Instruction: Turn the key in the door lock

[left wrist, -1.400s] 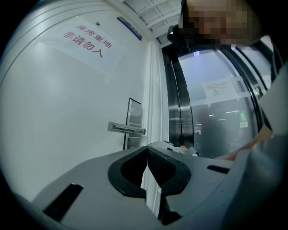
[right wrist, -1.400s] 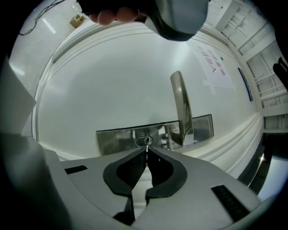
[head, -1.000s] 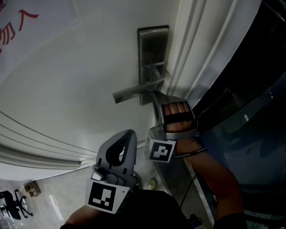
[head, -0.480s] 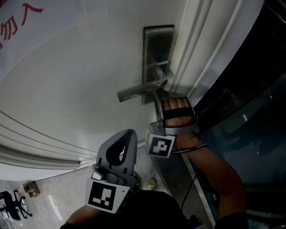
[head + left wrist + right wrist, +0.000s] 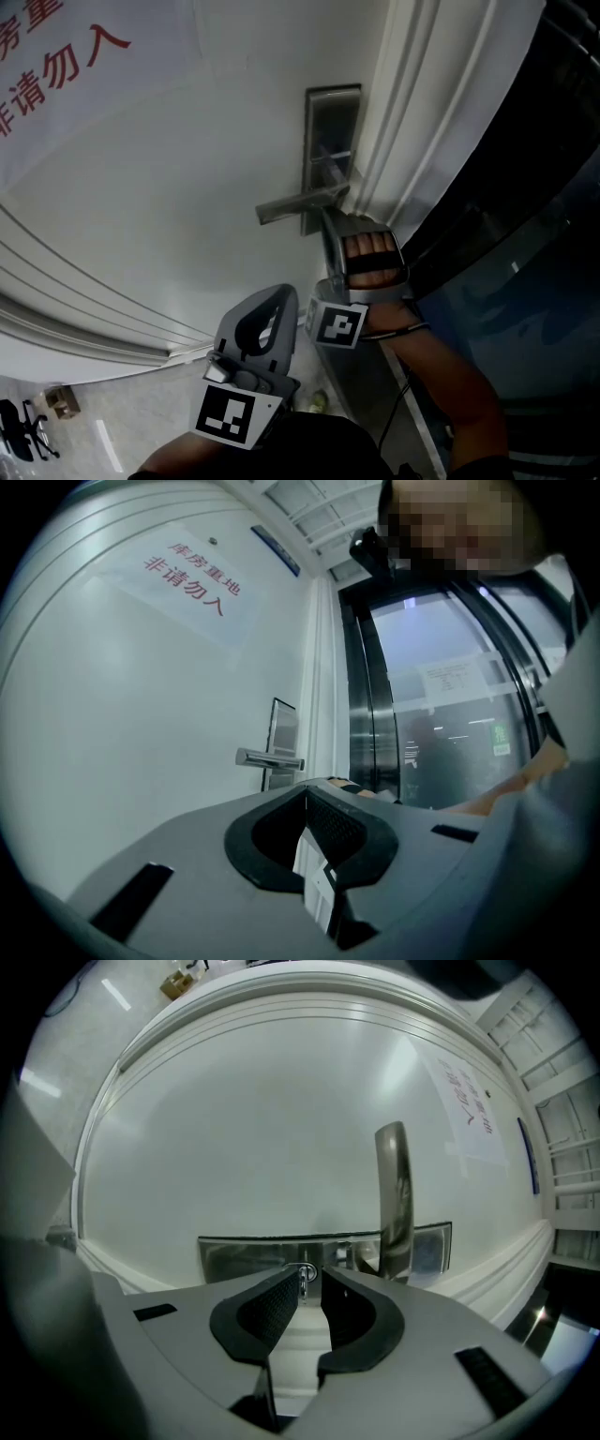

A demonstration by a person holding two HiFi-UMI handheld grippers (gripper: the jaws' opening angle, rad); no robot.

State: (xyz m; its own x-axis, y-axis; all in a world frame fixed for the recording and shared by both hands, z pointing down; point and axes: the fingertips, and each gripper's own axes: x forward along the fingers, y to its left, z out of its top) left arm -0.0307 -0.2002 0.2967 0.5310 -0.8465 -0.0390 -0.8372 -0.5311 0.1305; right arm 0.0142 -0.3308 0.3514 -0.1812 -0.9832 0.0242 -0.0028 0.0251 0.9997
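Observation:
A steel lock plate [image 5: 333,141] with a lever handle [image 5: 298,203] is on the white door, seen also in the right gripper view as the lock plate [image 5: 253,1255] and the handle [image 5: 394,1199]. A small metal key [image 5: 305,1275] sticks out of the plate. My right gripper [image 5: 308,1277] is rolled sideways, its jaws drawn close with the key's head between their tips. From the head view the right gripper [image 5: 330,217] sits just under the handle's hub and hides the key. My left gripper [image 5: 281,302] hangs lower and away from the door, shut on nothing.
The white door frame [image 5: 408,122] runs beside the lock, with dark glass panels [image 5: 525,234] to its right. A sign with red characters [image 5: 66,56] is on the door's upper left. Floor and a small chair [image 5: 23,427] show at the bottom left.
The head view has shifted, so lock and handle sit lower and further right in the picture. The right gripper stays at the lock under the handle. The left gripper stays low.

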